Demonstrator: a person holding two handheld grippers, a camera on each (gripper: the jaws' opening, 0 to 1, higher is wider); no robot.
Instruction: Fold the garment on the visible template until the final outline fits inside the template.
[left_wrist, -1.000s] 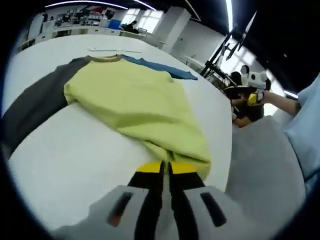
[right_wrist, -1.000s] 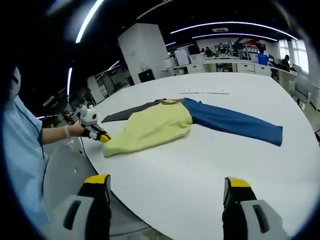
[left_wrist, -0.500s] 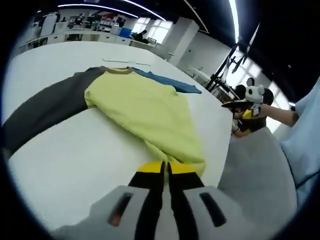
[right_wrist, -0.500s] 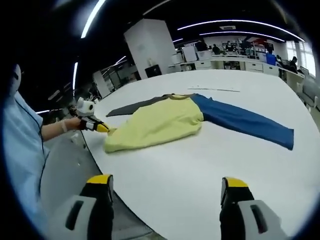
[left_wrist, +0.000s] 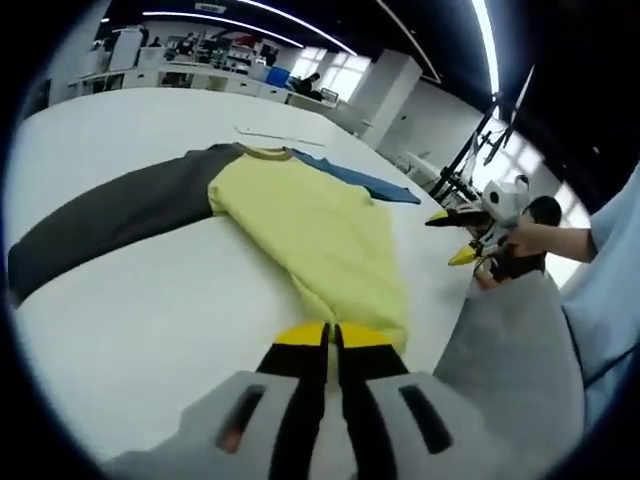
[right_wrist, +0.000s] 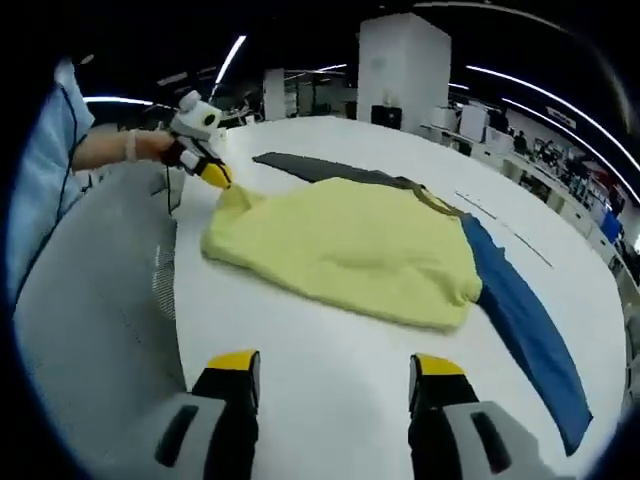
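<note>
Item: garment (right_wrist: 350, 255), long-sleeved, yellow body, one grey sleeve (left_wrist: 110, 215), one blue sleeve (right_wrist: 525, 320). Location: round white table (left_wrist: 130, 330), the yellow body near the table's edge on the person's side, sleeves spread toward the middle.

Left gripper (left_wrist: 330, 335): jaws pressed together on the yellow hem corner at the table edge; seen from the right gripper view (right_wrist: 205, 165) lifting that corner slightly off the surface.

Right gripper (right_wrist: 335, 365): jaws spread apart, holding nothing, above bare table just short of the yellow body.

Change noted: over the last second the right gripper has swung in from well back of the table edge to a spot close over the near hem; the left has kept its pinch. Judged: the right is closing on a second hold, so a two-point lift for a fold looks next.

Template: a thin pale line (left_wrist: 265, 135) lies past the collar; whether it belongs to the template cannot be told.

Room: broad bare table beyond both sleeves; the edge beside the pinched corner leaves little margin there.
</note>
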